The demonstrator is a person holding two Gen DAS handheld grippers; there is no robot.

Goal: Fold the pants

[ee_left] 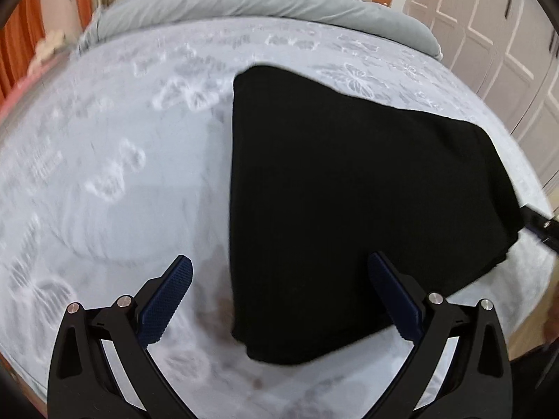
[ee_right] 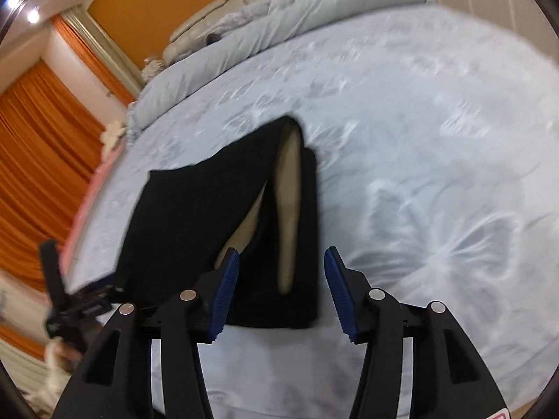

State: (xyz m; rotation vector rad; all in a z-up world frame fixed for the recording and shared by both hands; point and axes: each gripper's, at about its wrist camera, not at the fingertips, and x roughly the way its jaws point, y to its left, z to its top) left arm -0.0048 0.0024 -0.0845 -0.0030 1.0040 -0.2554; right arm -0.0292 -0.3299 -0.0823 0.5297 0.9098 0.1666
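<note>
The black pants (ee_left: 349, 192) lie folded in a flat block on the pale blue bed cover (ee_left: 122, 174). My left gripper (ee_left: 279, 269) is open and empty, its jaws wide apart above the near left corner of the pants. In the right wrist view the pants (ee_right: 195, 227) show a tan inner lining (ee_right: 288, 209) along a gaping fold. My right gripper (ee_right: 281, 262) is open and empty, hovering over the near end of the pants. The right gripper also shows at the right edge of the left wrist view (ee_left: 541, 225), beside the pants. The left gripper shows at the left of the right wrist view (ee_right: 70, 300).
A grey duvet roll (ee_left: 262, 10) and pillows lie at the head of the bed. Orange curtains (ee_right: 35, 160) hang on the left. White wardrobe doors (ee_left: 496, 35) stand to the right. The bed's edge and the floor (ee_left: 524, 314) are near the pants' right side.
</note>
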